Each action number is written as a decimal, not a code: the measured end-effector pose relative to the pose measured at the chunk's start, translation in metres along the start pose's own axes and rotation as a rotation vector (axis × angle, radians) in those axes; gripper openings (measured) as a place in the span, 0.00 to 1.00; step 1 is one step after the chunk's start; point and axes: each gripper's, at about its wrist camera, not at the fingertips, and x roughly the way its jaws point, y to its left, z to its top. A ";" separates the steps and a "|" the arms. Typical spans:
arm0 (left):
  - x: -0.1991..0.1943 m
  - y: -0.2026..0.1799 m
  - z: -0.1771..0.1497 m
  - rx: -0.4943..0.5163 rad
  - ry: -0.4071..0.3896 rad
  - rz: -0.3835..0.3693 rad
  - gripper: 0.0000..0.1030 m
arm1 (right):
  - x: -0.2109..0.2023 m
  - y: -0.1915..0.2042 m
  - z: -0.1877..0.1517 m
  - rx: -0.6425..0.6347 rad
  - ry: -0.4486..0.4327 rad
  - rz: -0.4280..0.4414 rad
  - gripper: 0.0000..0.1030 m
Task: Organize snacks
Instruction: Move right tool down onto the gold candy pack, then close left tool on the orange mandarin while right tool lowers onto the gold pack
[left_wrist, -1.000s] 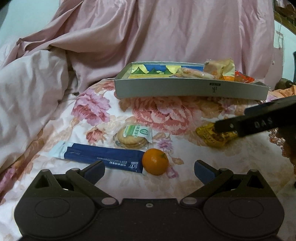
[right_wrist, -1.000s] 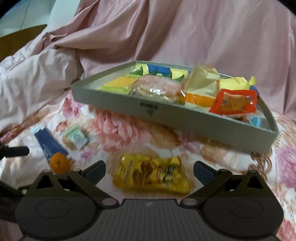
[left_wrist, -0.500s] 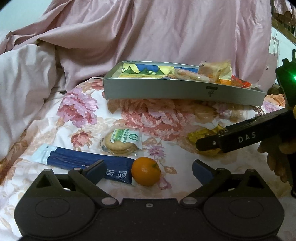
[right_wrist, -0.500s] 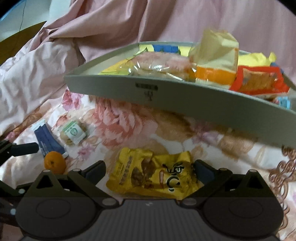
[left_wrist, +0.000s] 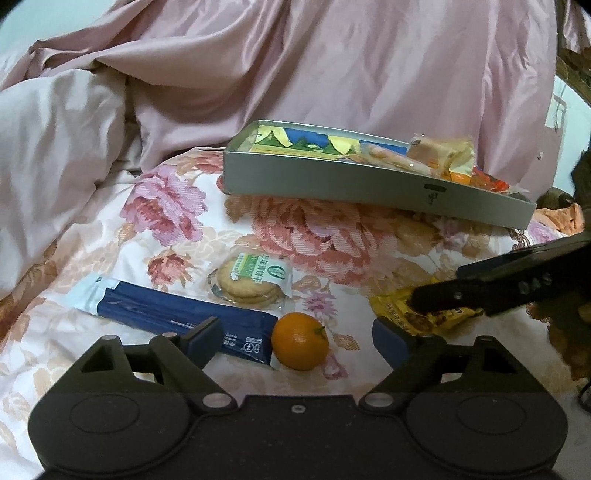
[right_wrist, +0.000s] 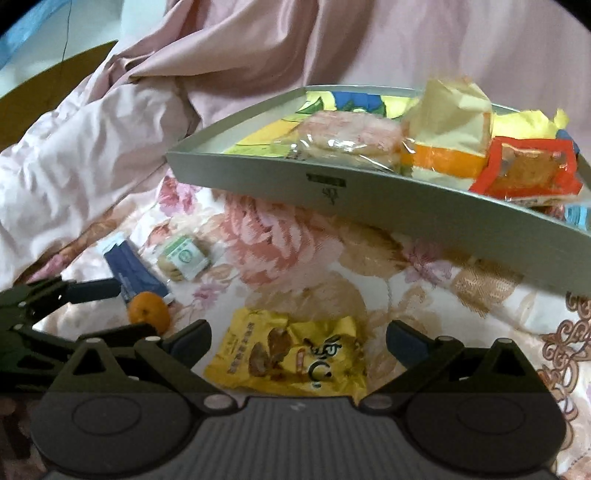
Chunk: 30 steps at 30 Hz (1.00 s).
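Observation:
A grey tray (left_wrist: 332, 184) with several wrapped snacks stands on the floral bedspread; it also shows in the right wrist view (right_wrist: 369, 199). My left gripper (left_wrist: 295, 341) is open, with a small orange (left_wrist: 300, 340) between its fingers. A blue packet (left_wrist: 177, 314) and a biscuit pack (left_wrist: 255, 277) lie beside the orange. My right gripper (right_wrist: 299, 338) is open over a yellow snack bag (right_wrist: 291, 354), which lies flat between its fingers. The bag (left_wrist: 402, 314) and the right gripper's finger (left_wrist: 517, 284) show at right in the left wrist view.
A crumpled pink quilt (left_wrist: 74, 147) rises at the left and behind the tray. The left gripper's fingers (right_wrist: 85, 290) reach in from the left edge of the right wrist view, by the orange (right_wrist: 147, 312).
My right gripper has come down and in over the yellow bag. My left gripper has shifted so the orange sits between its fingers. Both stay open.

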 end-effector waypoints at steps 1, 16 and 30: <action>0.000 -0.001 0.000 0.006 -0.001 -0.003 0.86 | 0.005 -0.005 -0.001 0.041 0.003 0.024 1.00; 0.013 -0.002 0.000 0.017 0.026 -0.038 0.59 | 0.010 -0.017 -0.001 0.118 -0.083 0.144 0.94; 0.006 0.003 -0.003 -0.018 0.027 -0.020 0.36 | 0.011 0.001 -0.004 0.048 0.025 0.103 0.84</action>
